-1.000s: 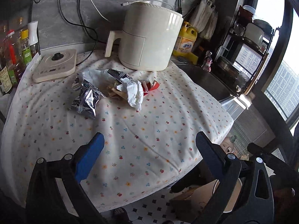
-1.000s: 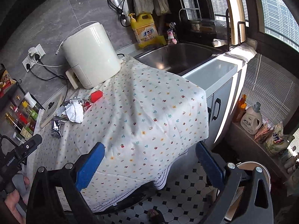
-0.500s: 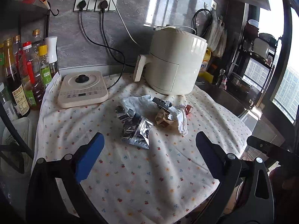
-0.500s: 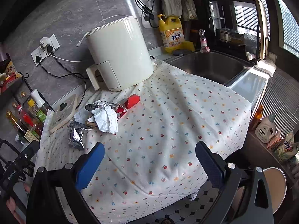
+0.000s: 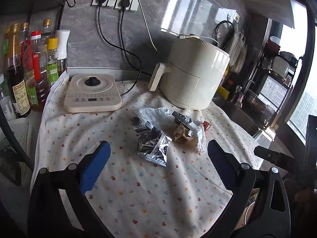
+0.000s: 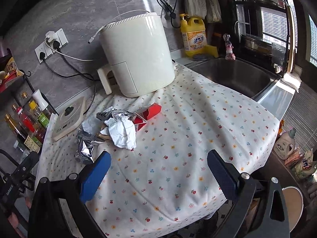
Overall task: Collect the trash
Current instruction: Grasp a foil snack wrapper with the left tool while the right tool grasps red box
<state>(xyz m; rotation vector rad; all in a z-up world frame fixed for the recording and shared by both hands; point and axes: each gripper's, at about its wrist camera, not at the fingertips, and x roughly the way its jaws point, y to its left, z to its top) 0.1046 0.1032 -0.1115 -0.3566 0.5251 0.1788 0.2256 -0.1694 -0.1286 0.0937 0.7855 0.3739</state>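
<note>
I've closed in: the trash pile (image 5: 168, 130) now sits just ahead on the flowered cloth (image 5: 150, 194), beside the air fryer (image 5: 194, 79). Left gripper (image 5: 158, 154) and right gripper (image 6: 158, 162) both spread wide, empty. Foil wrapper (image 5: 154, 146) first.

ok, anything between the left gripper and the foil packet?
No. In the left wrist view, only bare flowered cloth lies between the open left gripper and the foil packet, which sits just ahead between its fingertips.
</note>
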